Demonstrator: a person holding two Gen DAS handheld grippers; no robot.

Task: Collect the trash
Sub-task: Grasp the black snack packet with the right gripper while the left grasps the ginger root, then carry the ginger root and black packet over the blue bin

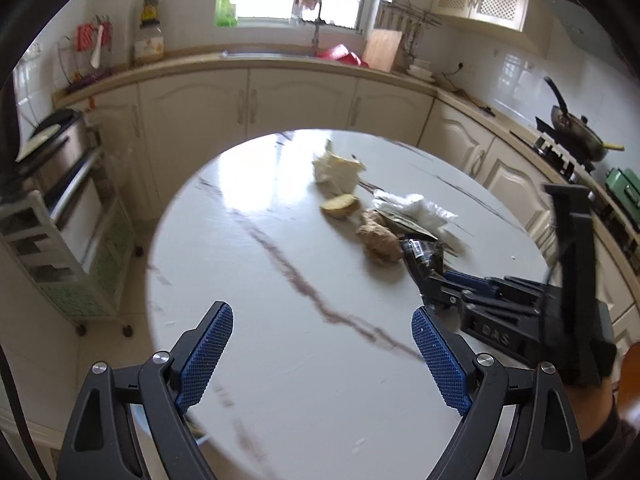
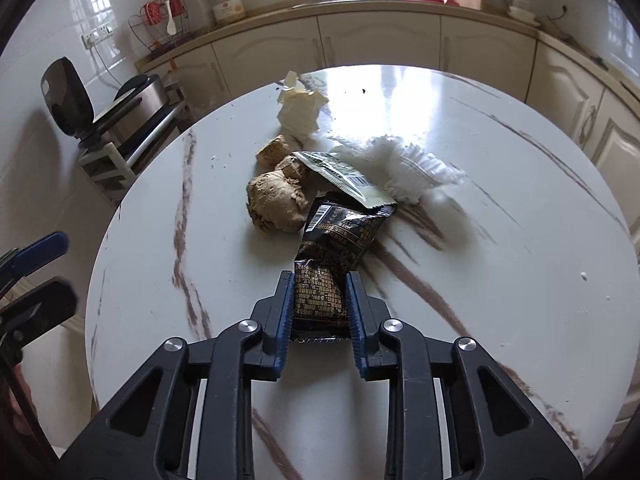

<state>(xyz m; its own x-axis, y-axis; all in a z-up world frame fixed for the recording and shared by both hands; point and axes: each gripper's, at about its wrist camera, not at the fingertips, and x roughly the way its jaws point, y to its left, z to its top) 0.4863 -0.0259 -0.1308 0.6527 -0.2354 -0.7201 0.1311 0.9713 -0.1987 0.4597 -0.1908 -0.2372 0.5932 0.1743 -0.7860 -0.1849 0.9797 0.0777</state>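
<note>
A round white marble table (image 2: pixel 500 280) carries a heap of trash. A black snack wrapper (image 2: pixel 340 236) lies nearest, and my right gripper (image 2: pixel 319 280) is shut on its near end, both blue pads pressing its sides. Behind it lie a ginger root (image 2: pixel 276 200), a smaller ginger piece (image 2: pixel 273 149), a green-grey wrapper (image 2: pixel 344 178), a white tissue (image 2: pixel 404 168) and crumpled cream paper (image 2: pixel 300 110). My left gripper (image 1: pixel 322 316) hangs open over bare tabletop, left of the heap. In the left wrist view the right gripper (image 1: pixel 434 280) holds the black wrapper (image 1: pixel 424 258) beside the ginger root (image 1: pixel 378 242).
Cream kitchen cabinets (image 1: pixel 248 100) and a counter curve behind the table. A metal appliance on a white rack (image 1: pixel 60 184) stands at the left. A pan on the stove (image 1: pixel 576 136) is at the right. The left gripper's fingers (image 2: pixel 36 256) show at the left edge of the right wrist view.
</note>
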